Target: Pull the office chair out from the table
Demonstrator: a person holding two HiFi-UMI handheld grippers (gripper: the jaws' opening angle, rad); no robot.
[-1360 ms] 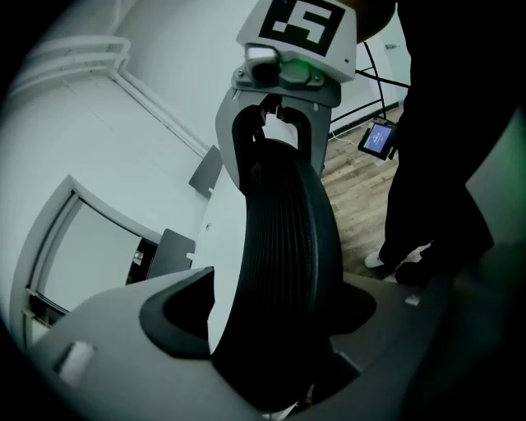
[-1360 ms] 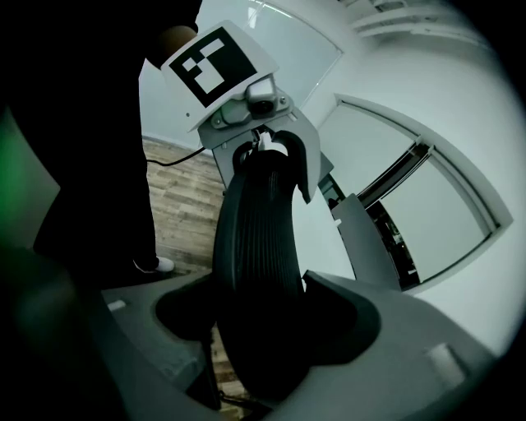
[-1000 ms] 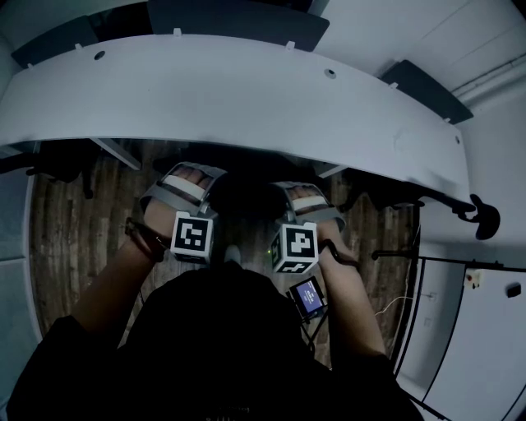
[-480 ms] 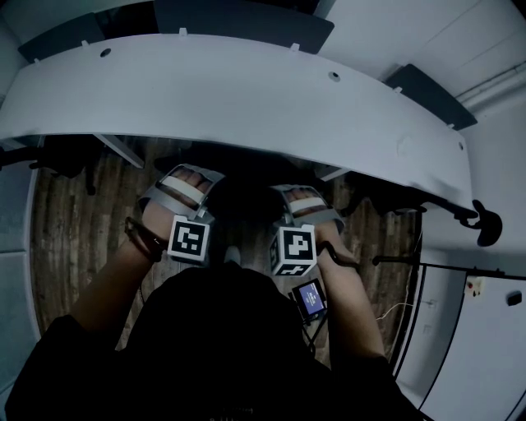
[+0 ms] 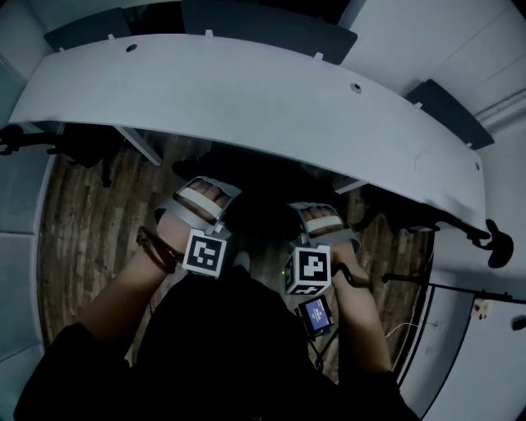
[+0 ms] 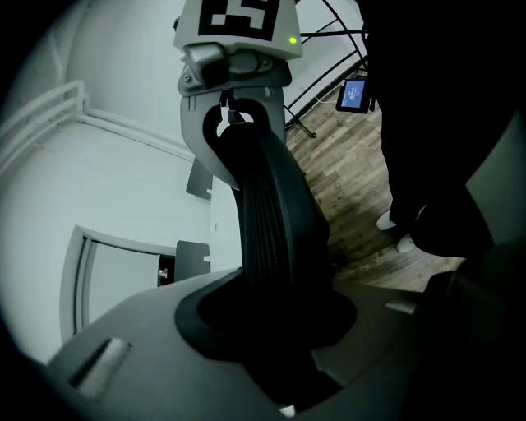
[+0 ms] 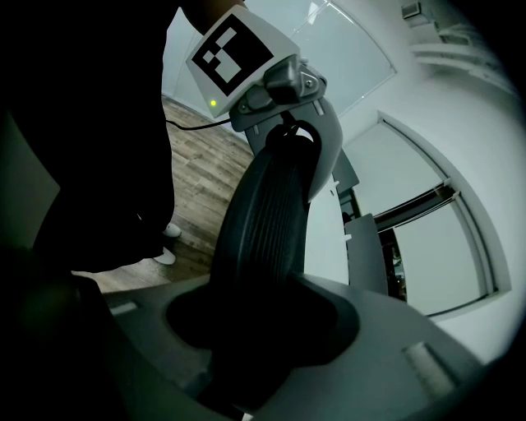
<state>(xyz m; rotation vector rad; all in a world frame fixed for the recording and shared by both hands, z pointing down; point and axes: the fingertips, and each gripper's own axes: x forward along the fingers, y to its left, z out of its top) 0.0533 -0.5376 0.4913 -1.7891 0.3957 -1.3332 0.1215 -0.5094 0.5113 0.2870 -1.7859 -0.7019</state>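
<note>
The office chair's black ribbed backrest stands just off the near edge of the curved white table, its seat hidden under the table. My left gripper grips the backrest's top edge at the left, its jaws closing on it, and my right gripper grips it at the right. In the left gripper view the ribbed edge fills my jaws and runs up to the right gripper. The right gripper view mirrors this: backrest, own jaws, left gripper.
Other dark chairs are tucked in at the table's left and right. Dark panels stand beyond the table. A small lit screen hangs by my right wrist. Black stand poles rise at the right. The floor is wood planks.
Both hands and the chair back have drawn away from the table toward my body; the table's near edge now lies farther from the grippers in the head view.
</note>
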